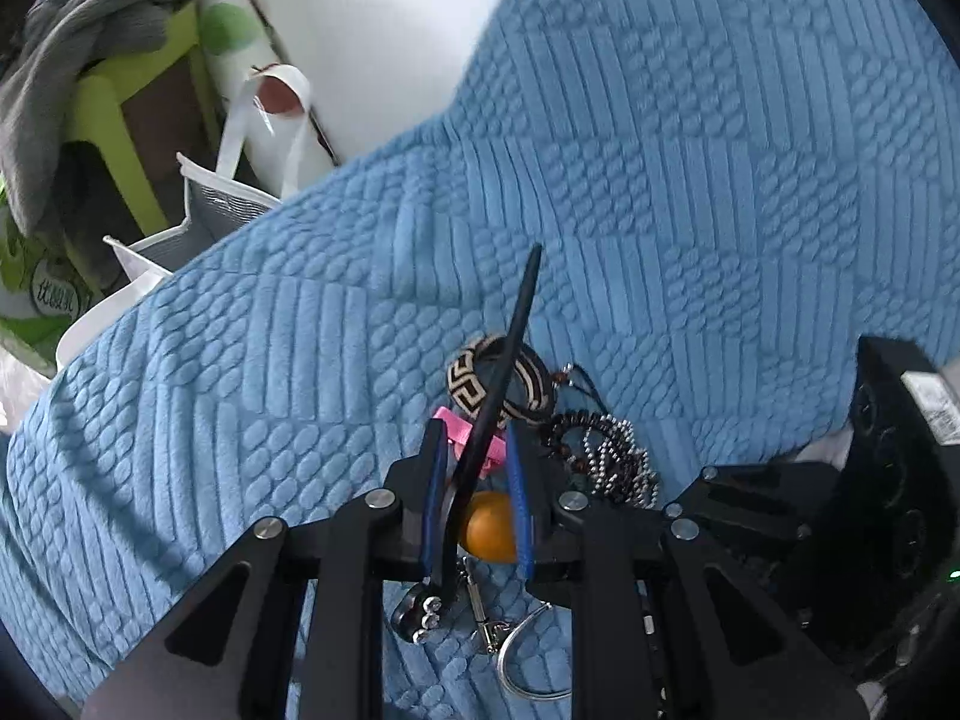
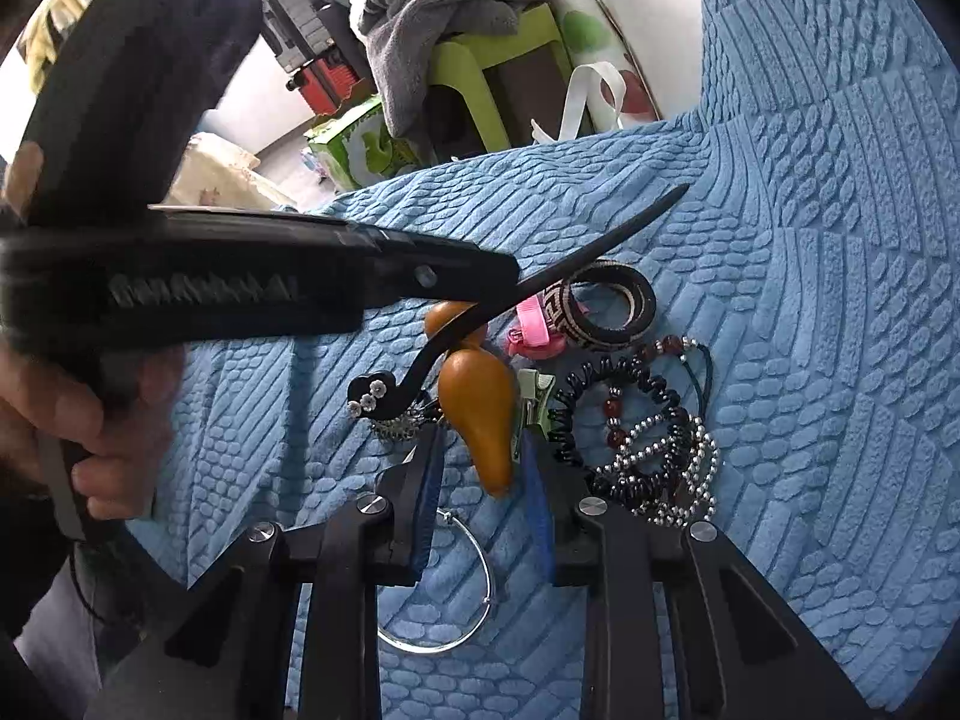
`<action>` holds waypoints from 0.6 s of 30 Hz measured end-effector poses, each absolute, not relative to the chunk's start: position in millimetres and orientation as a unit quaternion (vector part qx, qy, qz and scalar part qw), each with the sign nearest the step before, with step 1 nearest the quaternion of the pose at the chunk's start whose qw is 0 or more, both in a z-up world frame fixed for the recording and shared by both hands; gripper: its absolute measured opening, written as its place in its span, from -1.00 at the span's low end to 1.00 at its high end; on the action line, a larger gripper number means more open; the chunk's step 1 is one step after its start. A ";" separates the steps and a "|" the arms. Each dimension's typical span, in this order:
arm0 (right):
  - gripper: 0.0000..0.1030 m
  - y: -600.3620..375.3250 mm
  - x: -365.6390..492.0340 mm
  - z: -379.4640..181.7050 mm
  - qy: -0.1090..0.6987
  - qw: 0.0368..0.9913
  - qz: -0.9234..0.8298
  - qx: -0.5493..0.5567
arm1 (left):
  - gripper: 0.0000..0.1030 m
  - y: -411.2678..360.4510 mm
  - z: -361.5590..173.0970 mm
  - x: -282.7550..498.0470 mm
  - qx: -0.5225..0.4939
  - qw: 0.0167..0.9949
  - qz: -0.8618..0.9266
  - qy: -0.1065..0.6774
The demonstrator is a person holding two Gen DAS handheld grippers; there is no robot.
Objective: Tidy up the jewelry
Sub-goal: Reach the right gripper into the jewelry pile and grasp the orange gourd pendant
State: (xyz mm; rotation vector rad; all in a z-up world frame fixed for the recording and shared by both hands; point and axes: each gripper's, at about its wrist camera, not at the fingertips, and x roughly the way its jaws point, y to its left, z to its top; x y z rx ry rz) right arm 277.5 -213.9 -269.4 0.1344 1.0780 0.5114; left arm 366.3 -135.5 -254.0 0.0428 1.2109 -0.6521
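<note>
My left gripper [image 1: 477,441] holds a long black hair stick [image 1: 510,354] with a rhinestone end [image 1: 420,612]; the stick rests against the left pad, lifted over a jewelry pile on the blue quilt [image 1: 660,180]. In the right wrist view the left gripper [image 2: 480,276] grips the hair stick [image 2: 600,240] above the pile. My right gripper [image 2: 483,456] is open low over an orange gourd pendant [image 2: 480,414]. Beside it lie a patterned bangle [image 2: 612,312], a pink clip [image 2: 534,330], a green clip [image 2: 534,402], beaded bracelets [image 2: 654,450] and a silver hoop [image 2: 462,594].
The quilt's edge runs along the left. Beyond it stand a green stool [image 1: 120,114] draped with grey cloth [image 1: 78,30], white bags [image 1: 210,198] and a green box [image 2: 360,144]. The right gripper's body [image 1: 840,510] sits close at the right.
</note>
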 end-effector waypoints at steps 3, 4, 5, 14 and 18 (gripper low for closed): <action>-0.61 -214.5 278.6 -270.4 0.508 0.826 0.237 0.062 | -0.61 -139.7 -258.1 364.1 0.038 0.773 -0.300 0.558; -0.63 -215.8 277.5 -270.5 0.508 0.826 0.236 0.061 | -0.70 -139.8 -258.7 363.7 0.039 0.774 -0.297 0.557; -0.65 -216.8 276.6 -270.6 0.508 0.826 0.237 0.063 | -0.75 -139.3 -258.5 362.7 0.041 0.779 -0.293 0.553; -0.78 -213.2 269.8 -272.6 0.516 0.816 0.255 0.051 | -0.88 -131.6 -235.6 353.3 0.019 0.795 -0.270 0.542; -0.79 -213.3 264.6 -268.1 0.510 0.818 0.262 0.057 | -0.88 -125.8 -220.1 343.5 0.011 0.804 -0.249 0.540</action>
